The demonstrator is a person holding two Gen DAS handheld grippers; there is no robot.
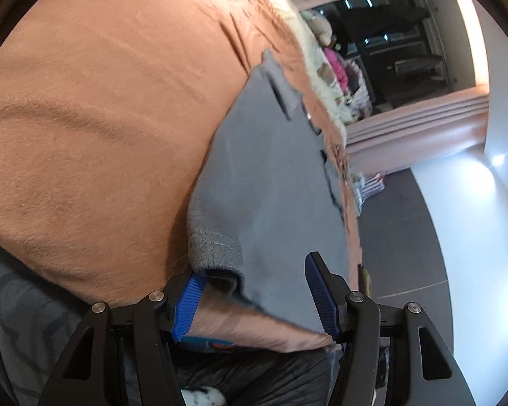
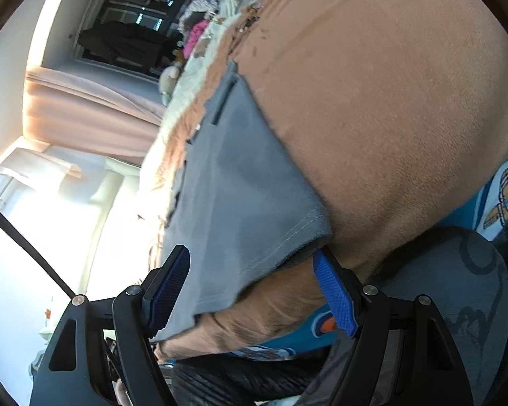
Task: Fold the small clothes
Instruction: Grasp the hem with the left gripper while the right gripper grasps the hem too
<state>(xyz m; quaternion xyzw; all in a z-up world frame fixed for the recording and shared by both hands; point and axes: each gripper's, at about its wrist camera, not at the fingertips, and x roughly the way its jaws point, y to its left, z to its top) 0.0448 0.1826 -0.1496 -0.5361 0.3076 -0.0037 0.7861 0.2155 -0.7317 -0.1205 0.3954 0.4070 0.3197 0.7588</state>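
Observation:
A small grey garment [image 1: 271,176] lies flat on a brown fleece blanket [image 1: 101,128], near the blanket's edge. In the left wrist view its ribbed cuff [image 1: 213,247] sits by one blue pad, and the other pad stands over the grey cloth. My left gripper [image 1: 255,267] is open and straddles that near edge. In the right wrist view the same garment [image 2: 240,186] shows its stitched hem corner [image 2: 304,230]. My right gripper [image 2: 250,252] is open too, with the hem and a bulge of blanket [image 2: 372,101] between its pads. I cannot tell whether the pads touch the cloth.
A blue printed sheet [image 2: 504,189] shows under the blanket. Dark quilted fabric [image 1: 254,379] lies just below the grippers. Beyond the bed are pale curtains [image 1: 423,125], a dark window [image 1: 396,50], a heap of clothes with a pink piece [image 1: 338,67] and a grey tiled floor [image 1: 399,243].

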